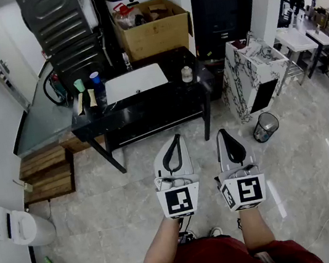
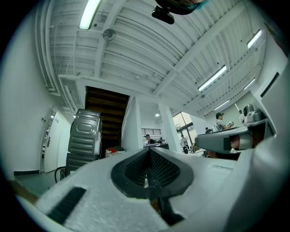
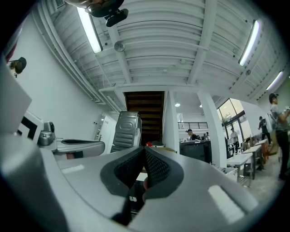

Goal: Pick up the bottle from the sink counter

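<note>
A small clear bottle (image 1: 187, 74) stands on the black sink counter (image 1: 166, 104), just right of the white basin (image 1: 135, 82). A thinner bottle or dispenser (image 1: 127, 61) stands behind the basin. My left gripper (image 1: 177, 138) and right gripper (image 1: 221, 132) are side by side over the floor, well short of the counter's front edge, pointing towards it. Both are shut with nothing between the jaws. The left gripper view shows the left gripper (image 2: 148, 152) with its tips together, and the right gripper view shows the right gripper (image 3: 144, 149) the same; both look up at the ceiling.
A green cup (image 1: 79, 86) and a blue cup (image 1: 95, 77) stand at the counter's left end. A cardboard box (image 1: 153, 28) sits behind the counter. A marble cabinet (image 1: 249, 79) and a wire bin (image 1: 266, 126) stand to the right, with wooden pallets (image 1: 46, 172) and a toilet (image 1: 11, 225) to the left.
</note>
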